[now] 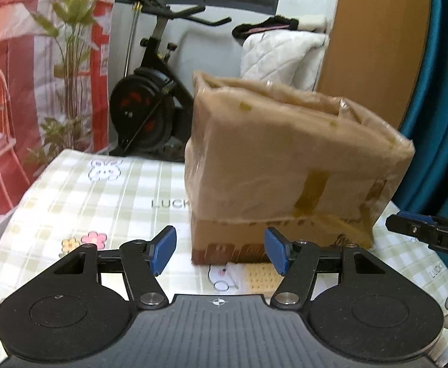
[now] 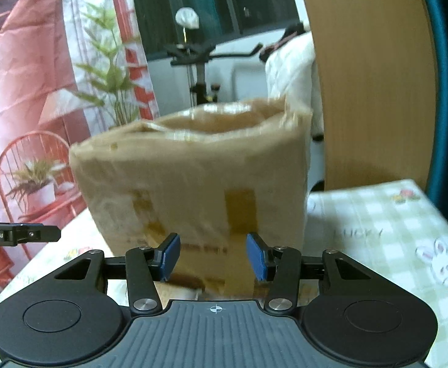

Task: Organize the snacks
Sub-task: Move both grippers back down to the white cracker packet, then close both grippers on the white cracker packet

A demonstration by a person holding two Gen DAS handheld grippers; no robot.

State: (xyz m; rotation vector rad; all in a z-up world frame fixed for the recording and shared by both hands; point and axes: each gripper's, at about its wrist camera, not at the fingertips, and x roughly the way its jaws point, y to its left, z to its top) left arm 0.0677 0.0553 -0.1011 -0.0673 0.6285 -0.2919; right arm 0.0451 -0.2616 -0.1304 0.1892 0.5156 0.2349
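Observation:
A tall cardboard box (image 1: 285,165) with taped, plastic-covered sides and an open top stands on the checked tablecloth (image 1: 101,202). My left gripper (image 1: 221,251) hangs open just in front of its lower left corner, with nothing between the blue pads. In the right wrist view the same box (image 2: 193,184) fills the middle, and my right gripper (image 2: 213,256) is open close to its lower face, holding nothing. The tip of the right gripper shows at the right edge of the left wrist view. The inside of the box is hidden.
An exercise bike (image 1: 150,98) stands behind the table, beside a plant (image 1: 70,61) and a red printed curtain (image 1: 3,92). A wooden panel (image 2: 362,76) and a teal cloth (image 1: 438,92) rise on the right. White quilted fabric (image 1: 279,55) lies behind the box.

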